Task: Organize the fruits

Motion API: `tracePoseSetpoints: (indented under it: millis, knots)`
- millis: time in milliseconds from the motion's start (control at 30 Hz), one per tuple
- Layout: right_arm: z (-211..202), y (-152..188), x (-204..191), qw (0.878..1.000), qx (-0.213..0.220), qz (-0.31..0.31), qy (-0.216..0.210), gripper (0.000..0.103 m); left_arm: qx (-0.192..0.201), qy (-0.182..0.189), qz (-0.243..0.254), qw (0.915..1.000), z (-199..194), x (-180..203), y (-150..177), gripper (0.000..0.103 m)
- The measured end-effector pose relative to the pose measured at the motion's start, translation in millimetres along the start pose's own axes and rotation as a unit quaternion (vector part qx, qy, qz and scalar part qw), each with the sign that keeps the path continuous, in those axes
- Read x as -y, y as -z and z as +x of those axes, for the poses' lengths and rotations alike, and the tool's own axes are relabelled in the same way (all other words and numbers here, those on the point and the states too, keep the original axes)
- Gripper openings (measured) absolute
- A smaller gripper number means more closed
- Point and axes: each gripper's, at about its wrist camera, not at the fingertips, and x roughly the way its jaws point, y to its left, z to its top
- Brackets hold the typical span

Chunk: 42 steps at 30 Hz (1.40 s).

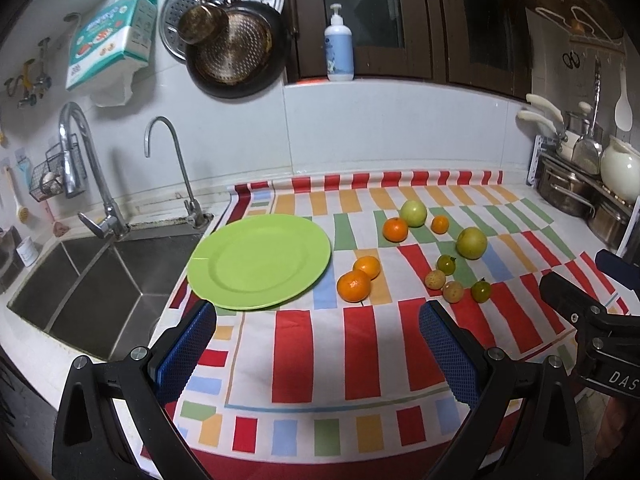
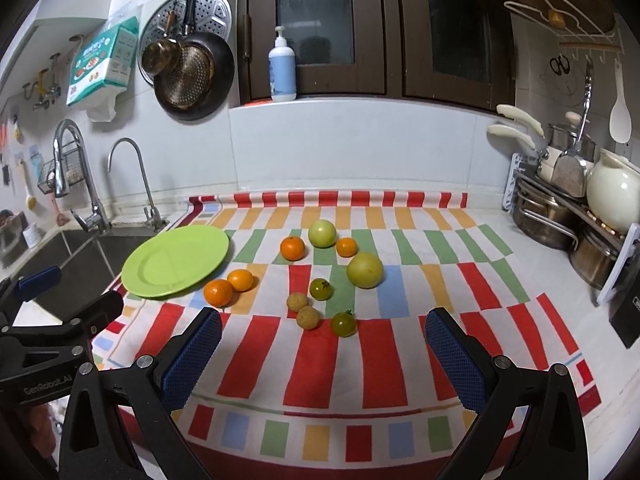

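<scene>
An empty green plate [image 1: 258, 261] [image 2: 176, 261] lies on the striped cloth beside the sink. To its right lie several loose fruits: two oranges close to the plate [image 1: 353, 285] [image 2: 218, 292], two more oranges farther back [image 1: 395, 229] [image 2: 292, 248], two pale green round fruits [image 1: 413, 213] [image 2: 364, 270], two small green tomatoes [image 1: 481, 290] [image 2: 344, 323] and two small brown fruits [image 1: 453, 291] [image 2: 308, 317]. My left gripper [image 1: 318, 320] is open and empty, near the plate's front edge. My right gripper [image 2: 324, 330] is open and empty, just in front of the small fruits.
A steel sink [image 1: 80, 280] with two taps [image 1: 96, 184] is on the left. Pots and a white jug on a rack [image 2: 580, 216] stand at the right. Pans hang on the wall [image 1: 236, 48]. A soap bottle [image 1: 339, 46] stands on the sill.
</scene>
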Motion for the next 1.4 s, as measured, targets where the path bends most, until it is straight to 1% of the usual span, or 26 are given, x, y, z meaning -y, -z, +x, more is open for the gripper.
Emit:
tracePoseSetpoints:
  millis: [200,300,400,467,500,600,667,800,867,1000,1067,1167,1233,1267,1333,1400]
  knots:
    - [27.1,-3.7,-4.9,1.000,-0.022,0.005,0.005,0.103,-0.018,0.019,0.022,0.9994,31.0,-0.7,-7.3,0.103]
    - [41.8,-5.2,-7.7,0.999,-0.031,0.005,0.009,0.102,-0.024,0.032,0.041,0.9983,48.9,-0.4,-11.8,0.103]
    - [55.3,-6.3,-12.7,0.999,-0.040,0.007,0.014,0.101,-0.030,0.048,0.060,0.9966,64.3,1.2,-14.5,0.098]
    - [64.5,-6.7,-16.6,0.999,-0.046,0.005,0.019,0.099,-0.035,0.059,0.073,0.9950,76.3,2.1,-16.4,0.096]
    - [69.2,-6.6,-18.7,0.999,-0.049,0.004,0.022,0.098,-0.038,0.067,0.081,0.9938,83.8,2.8,-16.9,0.093]
    - [81.7,-5.6,-24.3,0.998,-0.057,-0.004,0.033,0.093,-0.049,0.085,0.097,0.9905,101.1,4.8,-17.1,0.087]
    - [91.3,-3.5,-29.6,0.997,-0.067,-0.011,0.040,0.086,-0.058,0.098,0.106,0.9878,113.3,5.9,-15.9,0.083]
    - [108.7,-0.8,-37.9,0.995,-0.088,-0.023,0.045,0.077,-0.077,0.118,0.121,0.9826,134.9,8.6,-12.5,0.075]
    - [116.8,0.4,-39.7,0.994,-0.098,-0.025,0.044,0.071,-0.085,0.127,0.126,0.9802,143.3,10.5,-11.4,0.072]
    - [132.4,4.5,-40.1,0.992,-0.120,-0.021,0.043,0.062,-0.100,0.141,0.131,0.9762,157.9,13.6,-8.9,0.063]
    - [139.5,6.3,-39.4,0.991,-0.130,-0.019,0.041,0.057,-0.106,0.147,0.132,0.9745,163.6,14.9,-8.1,0.061]
    - [150.0,9.1,-38.6,0.989,-0.144,-0.017,0.039,0.052,-0.114,0.153,0.133,0.9726,171.6,16.9,-8.1,0.056]
    - [155.7,9.7,-37.4,0.988,-0.151,-0.013,0.038,0.049,-0.119,0.160,0.132,0.9710,176.6,18.2,-8.4,0.049]
    - [158.3,9.9,-36.7,0.987,-0.154,-0.012,0.035,0.046,-0.122,0.162,0.132,0.9702,178.8,19.0,-8.4,0.048]
    - [163.8,10.8,-35.7,0.986,-0.160,-0.012,0.034,0.044,-0.127,0.169,0.132,0.9685,183.7,20.2,-9.2,0.042]
    - [168.3,12.1,-34.2,0.985,-0.167,-0.009,0.032,0.041,-0.130,0.171,0.130,0.9681,186.5,21.1,-9.9,0.041]
